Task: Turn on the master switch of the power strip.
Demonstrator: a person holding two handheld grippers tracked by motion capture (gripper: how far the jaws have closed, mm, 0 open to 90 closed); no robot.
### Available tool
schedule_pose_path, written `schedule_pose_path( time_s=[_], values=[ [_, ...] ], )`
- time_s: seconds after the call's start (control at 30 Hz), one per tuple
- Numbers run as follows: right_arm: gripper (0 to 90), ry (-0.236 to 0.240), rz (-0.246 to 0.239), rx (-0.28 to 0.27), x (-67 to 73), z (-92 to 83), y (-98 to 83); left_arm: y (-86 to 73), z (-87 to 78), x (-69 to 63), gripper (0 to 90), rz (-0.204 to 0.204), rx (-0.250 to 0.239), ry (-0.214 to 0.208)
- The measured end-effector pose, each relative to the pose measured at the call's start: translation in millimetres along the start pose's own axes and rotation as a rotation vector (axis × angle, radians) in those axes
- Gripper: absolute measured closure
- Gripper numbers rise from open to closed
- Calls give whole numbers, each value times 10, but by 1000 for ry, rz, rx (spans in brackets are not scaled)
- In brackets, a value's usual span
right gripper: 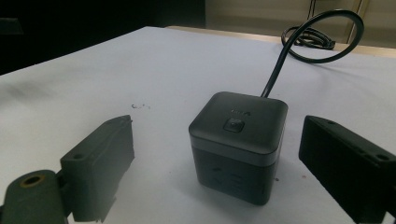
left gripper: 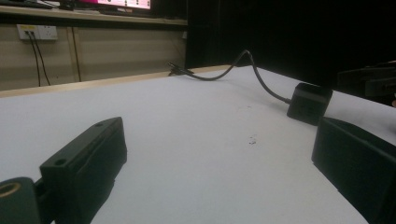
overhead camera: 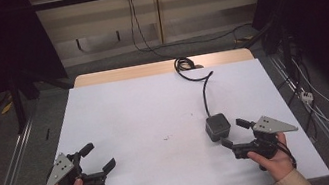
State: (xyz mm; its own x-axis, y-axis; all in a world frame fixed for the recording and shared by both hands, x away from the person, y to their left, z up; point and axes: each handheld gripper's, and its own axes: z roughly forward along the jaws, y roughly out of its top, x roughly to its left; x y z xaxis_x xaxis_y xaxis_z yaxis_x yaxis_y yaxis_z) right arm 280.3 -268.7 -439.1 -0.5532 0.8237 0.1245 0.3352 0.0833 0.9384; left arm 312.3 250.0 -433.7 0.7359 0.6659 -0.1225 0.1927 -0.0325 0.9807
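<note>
A: High view: cube socket [overhead camera: 218,126] sits on the white surface [overhead camera: 156,114], its cord [overhead camera: 204,93] running off to the far edge. My right gripper [overhead camera: 235,134] is just beside the cube on the near-right, jaws spread, nothing held. Left gripper [overhead camera: 98,158] is well apart from the cube, also spread and empty.

B: Plan?

A: Left gripper view: cube [left gripper: 309,102] far off to the right; this gripper [left gripper: 210,177] has no role yet, I'd park it. Right gripper view: cube [right gripper: 239,142] sits between my jaws but ahead of them. I'd push forward until the flat sides are level with the pads, keep square, close on the lower body, not the lid seam. Watch cord drag.

B: Blind spots?

A: The cube's far face and the cord's exit point are hidden. The marking by the top button [right gripper: 234,124] is too blurred to read. The cord's end coils [overhead camera: 183,64] at the surface edge; can't tell if there's a plug. Jaw pads cut off at the frame bottom.
</note>
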Motion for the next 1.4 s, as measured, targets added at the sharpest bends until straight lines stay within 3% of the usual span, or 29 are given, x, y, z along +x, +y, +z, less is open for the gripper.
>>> schedule_pose_path(
  time_s=[1.4],
  values=[
    [107, 16, -17, 45, -138, -184, -162, -14, -34, -2, 30, -5, 5, 6]
  ],
)
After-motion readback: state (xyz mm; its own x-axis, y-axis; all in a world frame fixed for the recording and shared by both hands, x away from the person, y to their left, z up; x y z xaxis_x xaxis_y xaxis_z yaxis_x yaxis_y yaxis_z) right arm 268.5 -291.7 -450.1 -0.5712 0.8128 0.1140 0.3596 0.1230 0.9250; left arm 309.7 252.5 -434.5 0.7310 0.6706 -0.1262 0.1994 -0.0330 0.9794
